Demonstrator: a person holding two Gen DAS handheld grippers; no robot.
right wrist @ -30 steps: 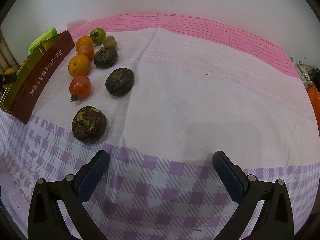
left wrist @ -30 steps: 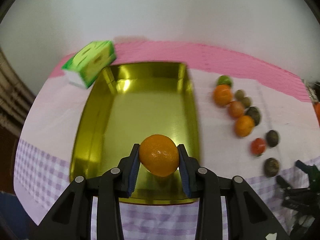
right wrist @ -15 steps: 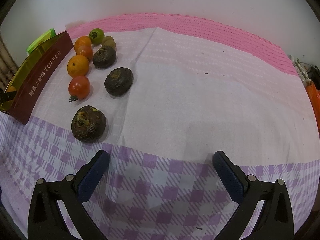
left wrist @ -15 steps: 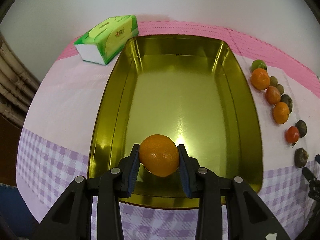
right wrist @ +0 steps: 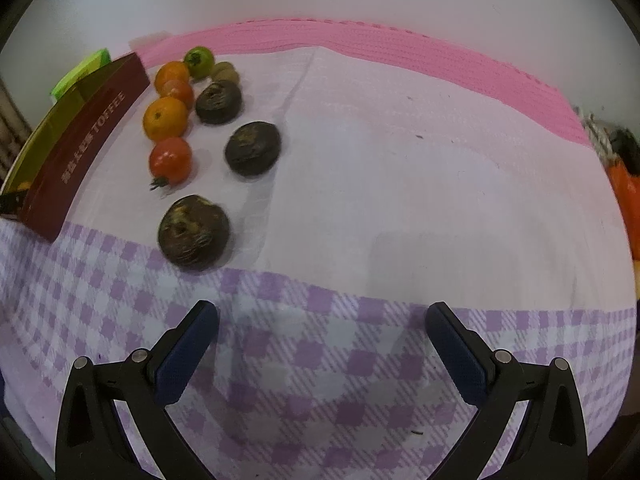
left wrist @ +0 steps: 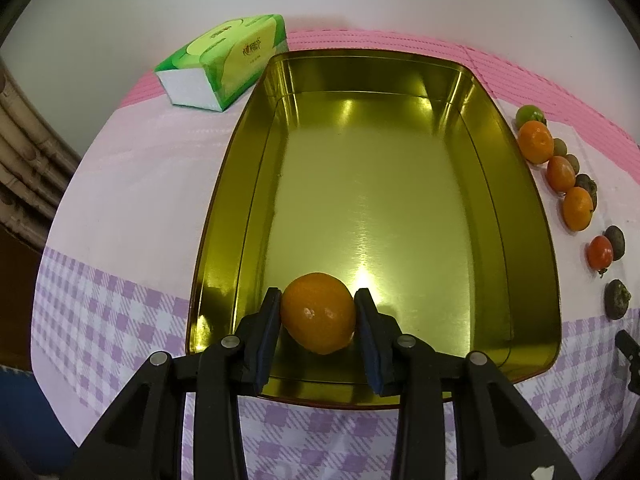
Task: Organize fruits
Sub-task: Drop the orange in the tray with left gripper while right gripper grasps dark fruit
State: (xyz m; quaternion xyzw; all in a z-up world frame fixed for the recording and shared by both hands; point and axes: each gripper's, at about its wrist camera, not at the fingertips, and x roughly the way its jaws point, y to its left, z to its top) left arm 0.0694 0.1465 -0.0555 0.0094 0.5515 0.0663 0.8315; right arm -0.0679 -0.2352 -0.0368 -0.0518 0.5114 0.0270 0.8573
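Note:
An orange mandarin (left wrist: 318, 312) sits between the blue pads of my left gripper (left wrist: 318, 300), low over the near end of the gold tin (left wrist: 384, 184). The jaws are opening slightly, and the pads still touch the fruit's sides. In the right wrist view my right gripper (right wrist: 322, 320) stands wide open above the checked cloth with nothing in it. Ahead and to its left lie loose fruits: a mandarin (right wrist: 165, 118), a red tomato (right wrist: 171, 159), a green fruit (right wrist: 199, 61) and three dark brown round ones, the nearest (right wrist: 193, 232).
A green tissue box (left wrist: 224, 66) lies beyond the tin's far left corner. The tin's maroon outer wall (right wrist: 80, 136) borders the fruit row on the left. Orange and black objects (right wrist: 624, 176) sit at the table's right edge. Bare cloth spreads to the right of the fruits.
My left gripper carried the mandarin in over the tin and lower, so the tin now fills the view. The gap between its pads has widened slightly. The right gripper has stayed put.

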